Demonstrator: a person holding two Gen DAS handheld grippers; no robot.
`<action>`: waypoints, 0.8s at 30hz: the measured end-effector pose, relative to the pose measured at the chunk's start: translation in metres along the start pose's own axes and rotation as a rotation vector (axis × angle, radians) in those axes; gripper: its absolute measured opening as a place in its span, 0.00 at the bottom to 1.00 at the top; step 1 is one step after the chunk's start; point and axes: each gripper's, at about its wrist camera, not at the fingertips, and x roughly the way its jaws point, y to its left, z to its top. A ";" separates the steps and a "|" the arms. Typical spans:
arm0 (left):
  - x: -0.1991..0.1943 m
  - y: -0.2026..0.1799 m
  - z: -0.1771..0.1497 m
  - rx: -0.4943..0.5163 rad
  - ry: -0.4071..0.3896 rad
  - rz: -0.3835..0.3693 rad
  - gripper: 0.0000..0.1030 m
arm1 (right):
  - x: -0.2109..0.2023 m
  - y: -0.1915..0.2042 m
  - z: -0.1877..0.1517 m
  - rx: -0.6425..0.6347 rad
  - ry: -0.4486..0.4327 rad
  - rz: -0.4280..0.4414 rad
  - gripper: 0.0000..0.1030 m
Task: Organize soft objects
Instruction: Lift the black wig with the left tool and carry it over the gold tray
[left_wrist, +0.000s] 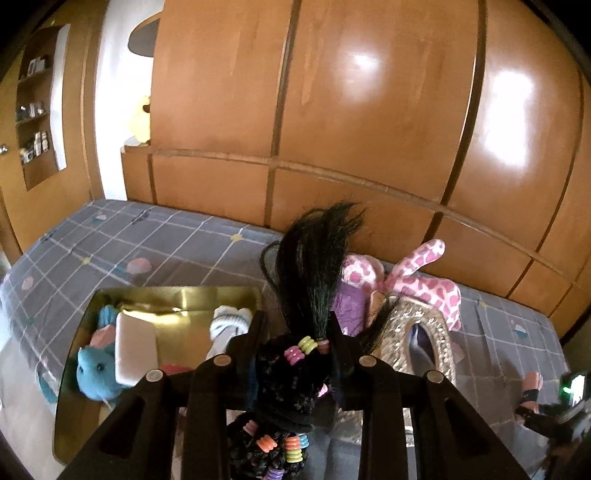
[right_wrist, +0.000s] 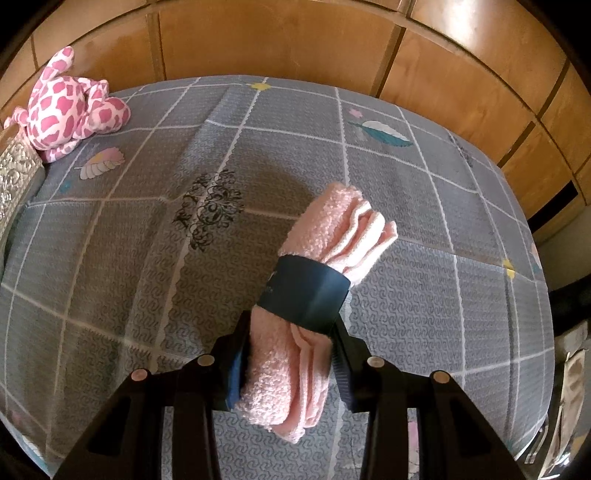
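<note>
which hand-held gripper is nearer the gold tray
Left. The left hand-held gripper hangs beside the gold tray; the right hand-held gripper is farther off.

Right tongs (right_wrist: 291, 343) grip a rolled pink towel (right_wrist: 317, 280) above the bed (right_wrist: 147, 258); pink spotted plush (right_wrist: 70, 107) lies at ten o'clock.

Grey checked bedsheet (right_wrist: 147, 258) printed with feathers lying over the bed, glossy wooden wardrobe panels (left_wrist: 369, 110) standing behind it, wall niche with 3 shelves (left_wrist: 35, 107) showing small items at left.
</note>
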 end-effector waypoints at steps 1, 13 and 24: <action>-0.001 0.002 -0.002 -0.001 0.001 0.003 0.29 | -0.001 0.001 -0.001 0.000 0.000 0.000 0.37; -0.003 0.026 -0.028 -0.031 0.040 0.028 0.29 | -0.002 0.005 -0.001 -0.024 -0.006 -0.014 0.35; -0.002 0.074 -0.047 -0.100 0.087 0.084 0.29 | -0.003 0.008 -0.002 -0.036 -0.009 -0.022 0.35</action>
